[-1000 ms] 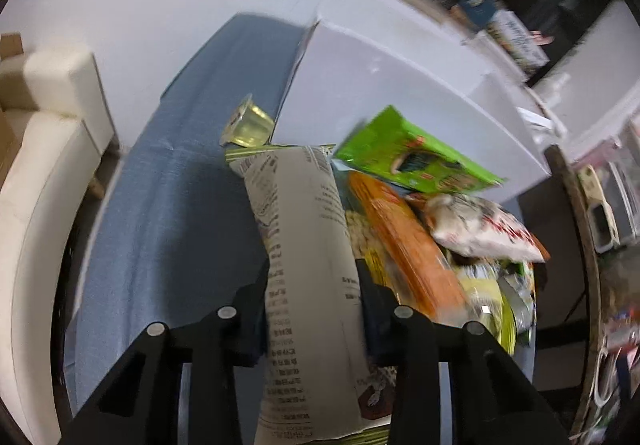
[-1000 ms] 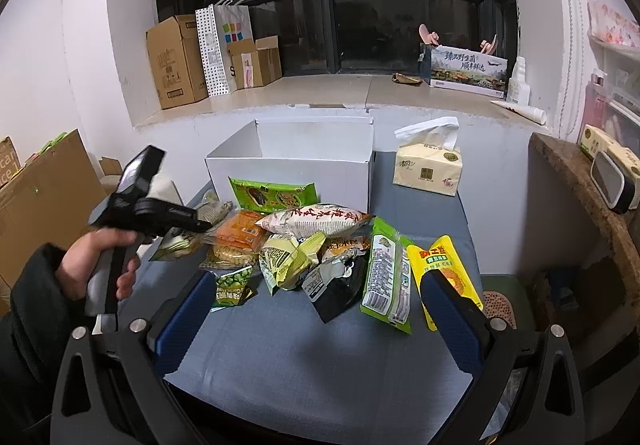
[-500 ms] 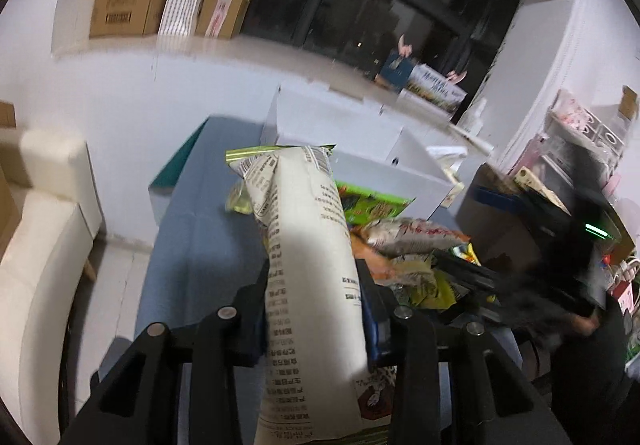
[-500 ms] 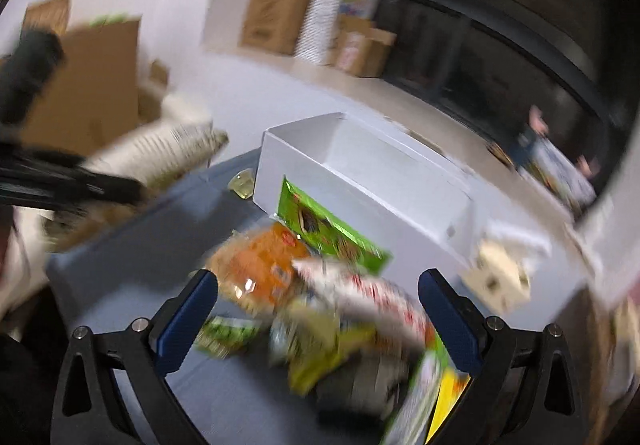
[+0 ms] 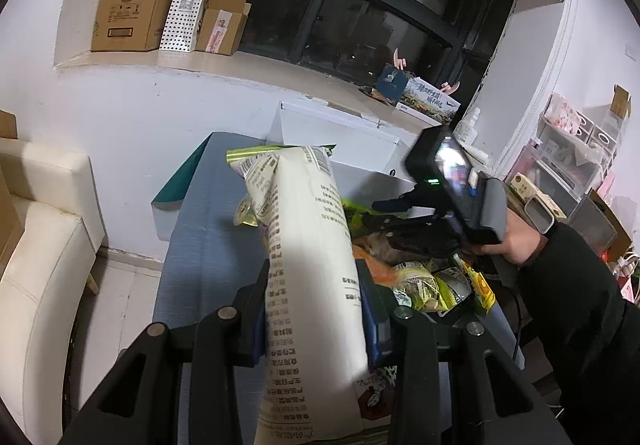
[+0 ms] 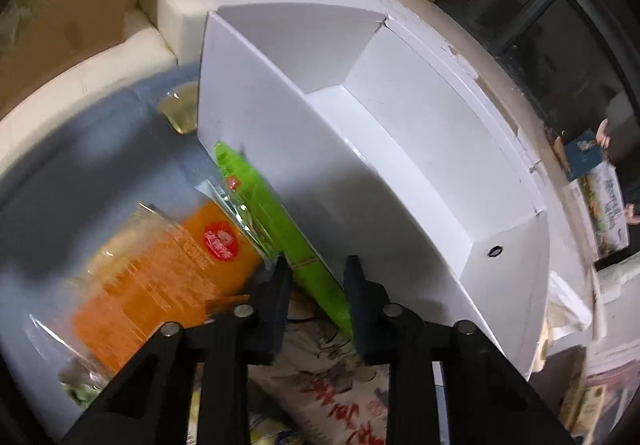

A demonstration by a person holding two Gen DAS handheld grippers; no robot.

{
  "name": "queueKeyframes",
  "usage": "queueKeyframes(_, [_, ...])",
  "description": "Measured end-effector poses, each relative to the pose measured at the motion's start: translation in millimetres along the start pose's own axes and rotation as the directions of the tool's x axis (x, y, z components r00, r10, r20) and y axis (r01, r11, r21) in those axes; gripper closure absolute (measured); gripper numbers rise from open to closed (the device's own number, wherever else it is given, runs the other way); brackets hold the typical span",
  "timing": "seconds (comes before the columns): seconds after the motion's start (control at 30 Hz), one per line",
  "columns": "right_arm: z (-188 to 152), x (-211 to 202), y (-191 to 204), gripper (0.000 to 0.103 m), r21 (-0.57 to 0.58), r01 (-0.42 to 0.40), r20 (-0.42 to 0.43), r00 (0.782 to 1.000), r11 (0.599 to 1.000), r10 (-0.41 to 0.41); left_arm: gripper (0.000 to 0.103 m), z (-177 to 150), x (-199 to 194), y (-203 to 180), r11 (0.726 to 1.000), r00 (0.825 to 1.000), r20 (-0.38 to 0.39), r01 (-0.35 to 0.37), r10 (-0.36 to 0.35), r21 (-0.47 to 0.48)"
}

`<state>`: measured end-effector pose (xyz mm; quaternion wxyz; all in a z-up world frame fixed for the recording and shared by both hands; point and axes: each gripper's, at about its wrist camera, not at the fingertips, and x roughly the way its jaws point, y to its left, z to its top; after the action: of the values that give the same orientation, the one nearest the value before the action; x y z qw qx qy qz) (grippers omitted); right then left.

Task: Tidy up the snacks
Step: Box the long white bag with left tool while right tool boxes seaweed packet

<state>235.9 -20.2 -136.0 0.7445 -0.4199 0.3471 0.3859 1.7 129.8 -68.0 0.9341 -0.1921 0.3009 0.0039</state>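
Note:
My left gripper is shut on a tall cream packet with black print and a green top seal, held upright above the blue table. My right gripper points steeply down. Its jaws are closing on a bright green packet that stands on edge against the outer front wall of the open white box, and both pads sit against the packet's sides. In the left wrist view a hand in a black sleeve holds that gripper over the snack pile, in front of the box.
An orange packet lies left of the green one, and a white packet with red print lies under the right gripper. A small jelly cup stands by the box's left corner. A cream sofa borders the table's left side.
The right gripper dropped from a wide view of the table down to the green packet, and its wide jaws narrowed onto it. The left gripper rose with the cream packet and tilted up.

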Motion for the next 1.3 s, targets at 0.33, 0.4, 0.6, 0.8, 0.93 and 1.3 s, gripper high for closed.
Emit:
queueKeyframes(0.33, [-27.7,-101.1,-25.8,0.091,0.166,-0.059,0.282,0.959,0.984,0.010,0.062,22.1,5.7,-12.8,0.999,0.999,0.031,0.031,-0.032,0.038])
queueKeyframes(0.4, [-33.6,-116.0,-38.7,0.091,0.233,-0.093,0.323,0.946,0.968,0.014,0.062,35.5,12.1,-21.9,0.998,0.998,0.047,0.032,-0.035,0.060])
queueKeyframes(0.6, [-30.4,-126.3,-104.5,0.091,0.479,-0.226,0.394,0.919,0.848,0.023,0.062,101.0,57.4,-59.4,0.988,0.996,0.084,0.011,-0.024,0.156])
queueKeyframes(0.8, [-24.0,-88.6,-168.9,0.091,0.637,-0.295,0.355,0.932,0.712,0.068,0.062,166.1,135.4,-85.8,0.973,0.997,0.062,-0.048,0.035,0.226])
queueKeyframes(0.93, [-19.3,-61.6,-191.7,0.089,0.669,-0.294,0.305,0.946,0.682,0.108,0.056,185.8,188.3,-87.6,0.959,0.995,0.018,-0.095,0.094,0.265])
queueKeyframes(1.3, [-54.0,-49.0,-210.6,0.000,0.743,-0.301,0.361,0.932,0.598,0.020,0.000,185.1,193.4,-70.6,0.957,0.986,0.050,-0.166,0.158,0.237])
